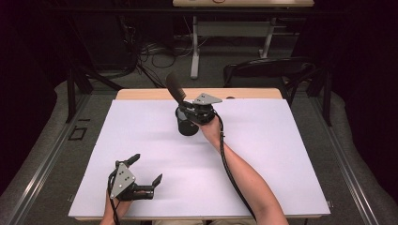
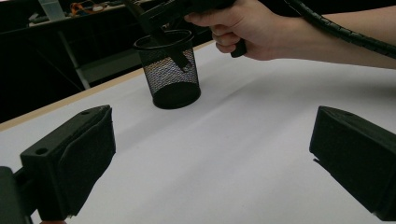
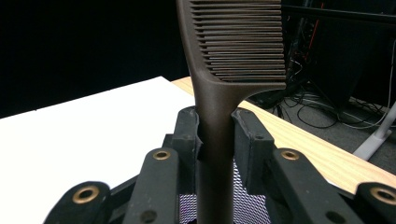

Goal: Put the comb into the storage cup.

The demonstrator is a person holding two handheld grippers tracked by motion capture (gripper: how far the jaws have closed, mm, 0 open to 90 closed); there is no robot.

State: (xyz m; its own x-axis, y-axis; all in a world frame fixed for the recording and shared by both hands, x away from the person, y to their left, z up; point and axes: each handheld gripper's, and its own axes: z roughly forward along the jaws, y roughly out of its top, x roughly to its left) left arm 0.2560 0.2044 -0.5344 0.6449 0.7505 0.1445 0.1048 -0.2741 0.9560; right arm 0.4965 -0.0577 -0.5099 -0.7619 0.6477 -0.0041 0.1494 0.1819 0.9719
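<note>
1. Near the far edge of the white table [image 1: 263,154], my right gripper [image 1: 196,112] has its jaws pressed tight on the handle of a dark brown comb [image 3: 219,93].
2. From the right gripper view, the comb stands upright between the two pads, its teeth above the jaws and its handle running down past them.
3. Below the jaws sits a black mesh cup [image 2: 169,70], upright on the white sheet; the lower end of the comb handle is inside it, leaning against the rim.
4. My right hand [image 2: 243,25] is wrapped around the gripper's grip just above the cup, and the ribbed cable [image 1: 230,168] trails back along my forearm.
5. My left gripper [image 1: 141,171] rests low at the near left of the table, well apart from the cup, its jaws spread wide with nothing between them.
6. Beyond the table's wooden far edge I see a black chair [image 1: 267,70] and loose cables on the floor.
</note>
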